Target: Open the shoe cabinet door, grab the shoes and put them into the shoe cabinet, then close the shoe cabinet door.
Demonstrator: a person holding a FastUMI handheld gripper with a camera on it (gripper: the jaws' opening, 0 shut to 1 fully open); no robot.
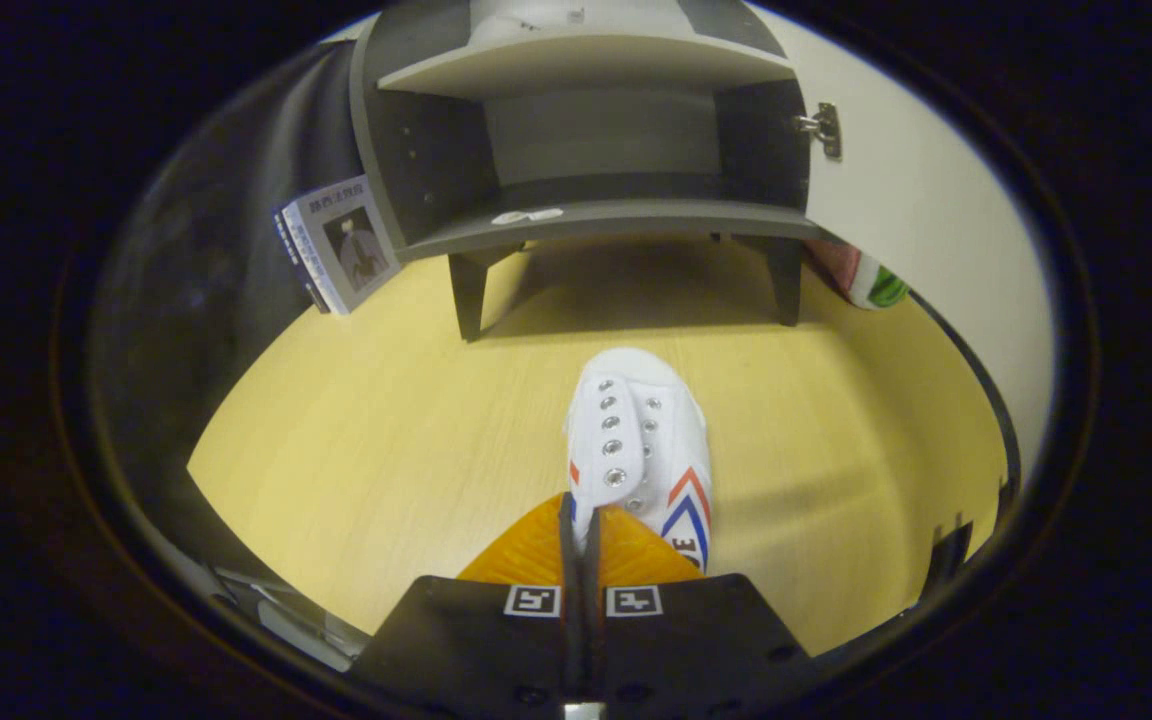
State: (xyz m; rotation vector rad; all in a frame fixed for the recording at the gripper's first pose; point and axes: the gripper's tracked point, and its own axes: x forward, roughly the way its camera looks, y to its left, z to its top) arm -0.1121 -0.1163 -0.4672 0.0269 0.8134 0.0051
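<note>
The claw [581, 520], nearest the lens, has its two fingers [526, 555] drawn almost together, only a thin slit left between them, and they pinch the rear rim of a white shoe [641, 440]. The shoe points away from the claw, toe toward the shoe cabinet [596, 130], its silver eyelets in two rows along the top and red and blue chevron stripes on its side. Whether it is lifted off the pale yellow wooden surface [356, 440] or rests on it cannot be told.

Beyond the shoe's toe, near the far edge of the surface, the dark grey shoe cabinet stands on short legs, its inside open to view. A shelf divides it, and the lower compartment, straight ahead of the shoe, holds no shoes; a small white sticker [526, 215] lies on the front lip of its floor. The white cabinet door [926, 230] is swung wide to the right, a metal hinge [824, 128] showing on its inner face.

A book [338, 245] leans upright against the cabinet's left side. At the cabinet's right rear leg, partly hidden behind the door, sits a red, white and green object [866, 282] too hidden to identify.
</note>
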